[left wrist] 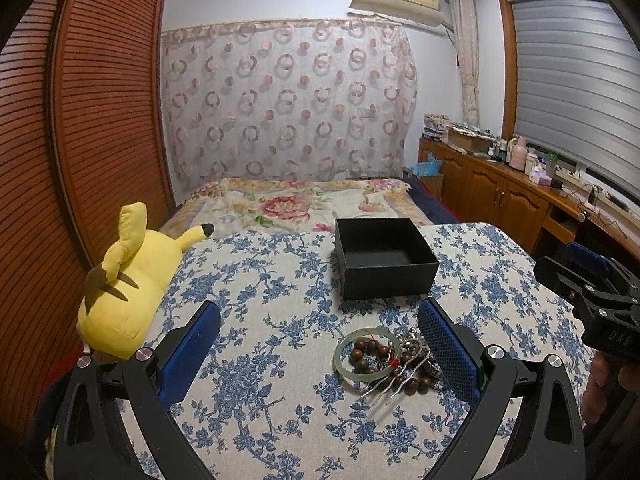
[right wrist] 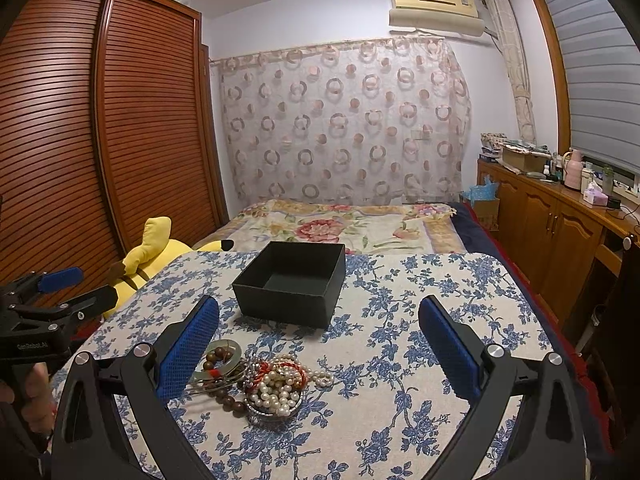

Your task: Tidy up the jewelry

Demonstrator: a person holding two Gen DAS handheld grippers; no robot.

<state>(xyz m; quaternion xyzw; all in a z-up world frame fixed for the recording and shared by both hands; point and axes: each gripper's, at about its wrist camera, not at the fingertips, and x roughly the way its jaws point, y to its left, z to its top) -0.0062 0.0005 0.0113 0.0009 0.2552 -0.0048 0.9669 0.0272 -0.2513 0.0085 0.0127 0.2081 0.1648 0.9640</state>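
Two grippers we hold above the floral tablecloth (right wrist: 400, 340). From the left: a yellow plush toy (left wrist: 128, 280) at the table's edge, our left gripper (left wrist: 320, 340) spread wide and empty, the jewelry pile (right wrist: 264, 380) of bangle, wooden beads and pearls, the black box (right wrist: 292, 284) just behind it, and our right gripper (right wrist: 320, 340), likewise spread and empty.

bedroom: slatted wooden wardrobe (right wrist: 80, 128) at 9 o'clock, circle-patterned curtain (right wrist: 344, 124) at 12 behind a floral-covered bed (right wrist: 340, 228), air conditioner (right wrist: 436, 8) above, wooden cabinets (right wrist: 552, 220) under a blinded window (right wrist: 600, 72) at 3
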